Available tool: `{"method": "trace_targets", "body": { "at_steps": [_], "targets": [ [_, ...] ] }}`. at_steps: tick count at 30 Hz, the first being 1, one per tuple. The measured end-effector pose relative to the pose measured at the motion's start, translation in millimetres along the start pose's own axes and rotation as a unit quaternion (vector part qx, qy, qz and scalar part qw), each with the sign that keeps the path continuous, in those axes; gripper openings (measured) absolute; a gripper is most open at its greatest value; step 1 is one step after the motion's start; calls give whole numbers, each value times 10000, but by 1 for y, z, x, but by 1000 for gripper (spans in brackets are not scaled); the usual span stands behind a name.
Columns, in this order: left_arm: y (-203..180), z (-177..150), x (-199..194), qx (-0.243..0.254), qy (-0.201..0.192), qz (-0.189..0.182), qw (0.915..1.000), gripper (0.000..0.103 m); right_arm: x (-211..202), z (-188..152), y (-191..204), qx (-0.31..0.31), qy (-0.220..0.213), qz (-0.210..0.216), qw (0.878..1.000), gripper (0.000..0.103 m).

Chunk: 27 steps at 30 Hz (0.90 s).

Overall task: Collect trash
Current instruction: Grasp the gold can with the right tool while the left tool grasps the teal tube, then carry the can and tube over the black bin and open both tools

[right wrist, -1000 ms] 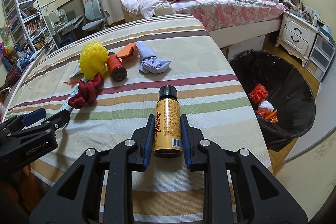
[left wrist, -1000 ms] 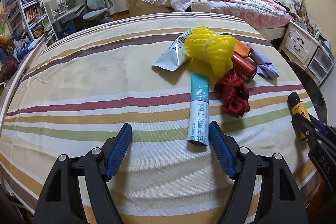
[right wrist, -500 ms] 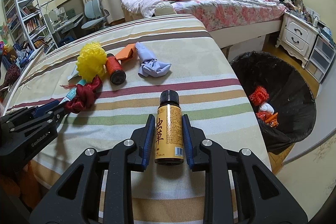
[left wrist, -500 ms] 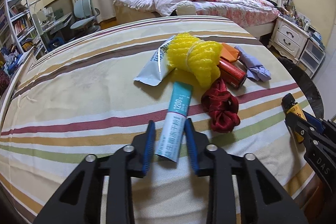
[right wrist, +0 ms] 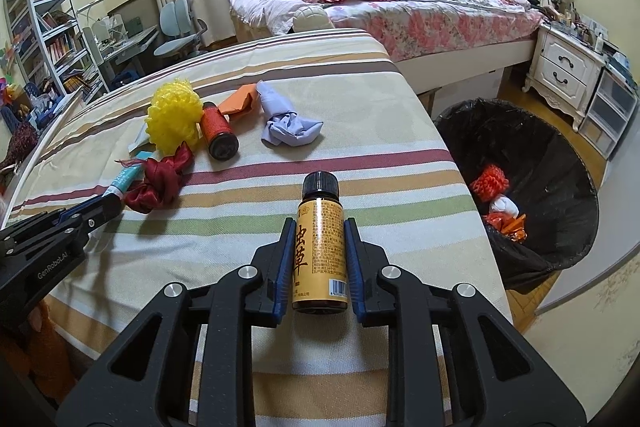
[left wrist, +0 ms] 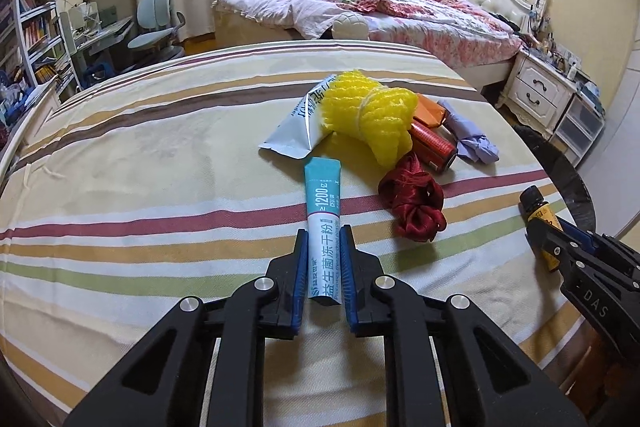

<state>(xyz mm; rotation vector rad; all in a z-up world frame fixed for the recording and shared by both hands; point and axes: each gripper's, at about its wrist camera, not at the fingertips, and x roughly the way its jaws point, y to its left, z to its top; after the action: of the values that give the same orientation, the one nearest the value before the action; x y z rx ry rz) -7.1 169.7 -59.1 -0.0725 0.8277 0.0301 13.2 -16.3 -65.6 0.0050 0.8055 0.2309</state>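
Left gripper (left wrist: 325,259) is clamped on the teal-and-white powder sachet (left wrist: 323,223); right gripper (right wrist: 319,255) is clamped on the small amber glass bottle with black cap (right wrist: 320,243), both low over the striped tablecloth (right wrist: 340,99). The black-lined trash bin (right wrist: 532,155), right of the table, holds only a few scraps. Left on the cloth: yellow mesh sponge (right wrist: 174,121), red ribbon bundle (right wrist: 160,181), red can (right wrist: 218,131), orange wrapper (right wrist: 240,101), lilac crumpled cloth (right wrist: 288,125), white foil pouch (left wrist: 298,127), so collection looks under halfway.

Teal-and-white sachet stick (left wrist: 325,233) lying flat on striped cloth, near end pinched between blue pads; amber black-capped bottle (right wrist: 320,243) likewise clamped, cap pointing away.
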Motion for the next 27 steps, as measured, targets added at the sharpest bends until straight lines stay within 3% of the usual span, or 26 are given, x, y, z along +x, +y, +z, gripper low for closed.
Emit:
{"method": "trace_targets", "body": {
  "at_steps": [16,27],
  "targets": [
    [-12,8,-39,47,-556,-239,9982,17,-25,9,-11,66,-304,-76,9995,23],
    [-55,28,-46,353,-858,-608,9938,17,-44,27,-46,260,-637,-430,9967,23]
  ]
}}
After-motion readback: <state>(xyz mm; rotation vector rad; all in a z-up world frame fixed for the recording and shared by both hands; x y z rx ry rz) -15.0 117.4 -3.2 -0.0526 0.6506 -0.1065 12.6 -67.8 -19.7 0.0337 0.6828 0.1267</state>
